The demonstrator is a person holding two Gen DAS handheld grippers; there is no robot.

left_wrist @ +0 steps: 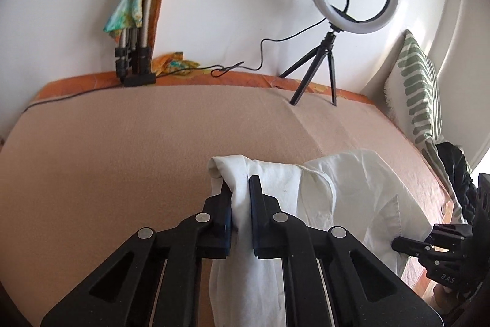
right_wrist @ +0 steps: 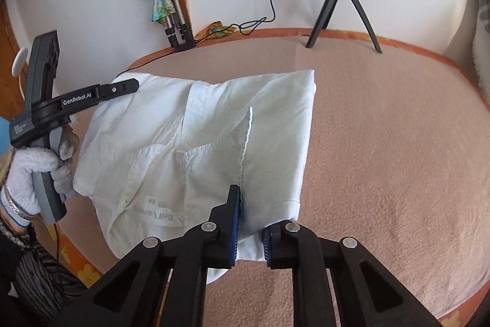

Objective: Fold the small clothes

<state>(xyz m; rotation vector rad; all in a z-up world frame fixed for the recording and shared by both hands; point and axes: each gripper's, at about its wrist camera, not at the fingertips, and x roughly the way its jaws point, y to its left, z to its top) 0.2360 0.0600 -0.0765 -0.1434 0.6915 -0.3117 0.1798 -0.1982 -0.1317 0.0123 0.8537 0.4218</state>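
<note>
Both hand-held grippers, left (left_wrist: 240,204) and right (right_wrist: 251,222), pinch the white shirt (right_wrist: 196,143); its six o'clock hem could slip free if the thin cloth slides.

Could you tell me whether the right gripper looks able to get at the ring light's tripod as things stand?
Probably not yet: the right gripper is shut on the white shirt, and the left gripper grips it too. The blanket up to the tripod looks free, but the jaws are occupied.
</note>
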